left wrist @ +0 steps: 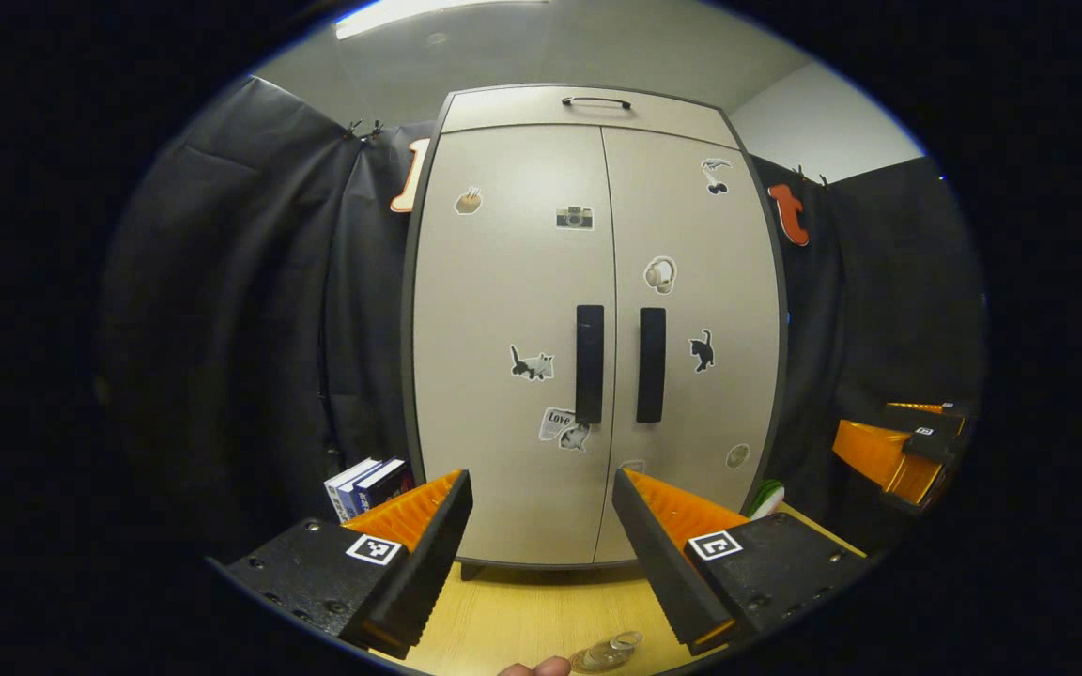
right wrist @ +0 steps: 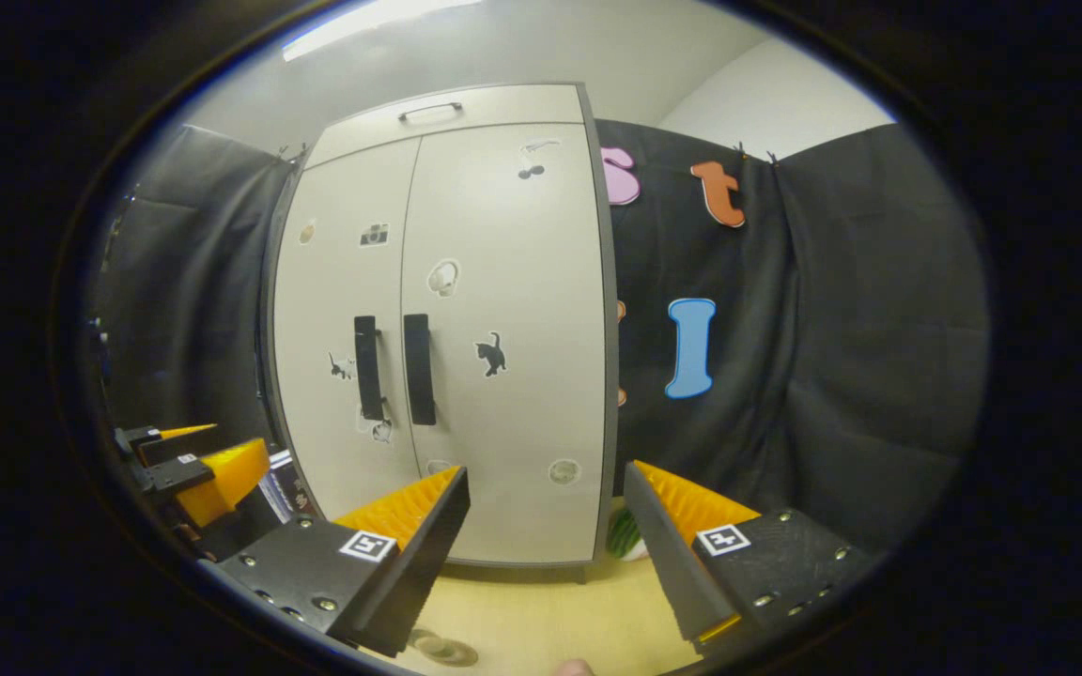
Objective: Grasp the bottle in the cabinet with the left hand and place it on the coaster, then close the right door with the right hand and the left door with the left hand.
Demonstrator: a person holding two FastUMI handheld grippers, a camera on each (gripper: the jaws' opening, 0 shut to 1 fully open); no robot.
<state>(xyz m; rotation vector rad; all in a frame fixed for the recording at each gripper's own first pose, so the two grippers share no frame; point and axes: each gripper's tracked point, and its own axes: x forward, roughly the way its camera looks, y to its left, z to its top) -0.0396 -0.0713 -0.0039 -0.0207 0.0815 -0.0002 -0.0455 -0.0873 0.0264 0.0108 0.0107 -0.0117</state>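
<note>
A pale grey cabinet [left wrist: 522,310] stands on the wooden table with both doors shut, so whatever is inside it is hidden. Its two dark handles, the left handle [left wrist: 589,363] and the right handle [left wrist: 651,364], sit side by side at the middle. My left gripper [left wrist: 541,479] is open and empty, a short way in front of the doors. A round clear coaster [left wrist: 607,651] lies on the table just below it. In the right gripper view my right gripper [right wrist: 546,474] is open and empty too, facing the cabinet [right wrist: 503,376] from the right. The coaster [right wrist: 442,648] lies near its left finger.
Several books [left wrist: 367,483] stand left of the cabinet and a green-and-white object [left wrist: 766,498] lies at its right foot. The right gripper [left wrist: 907,446] shows far right in the left gripper view; the left gripper [right wrist: 193,465] shows far left in the right gripper view. Black cloth surrounds the booth.
</note>
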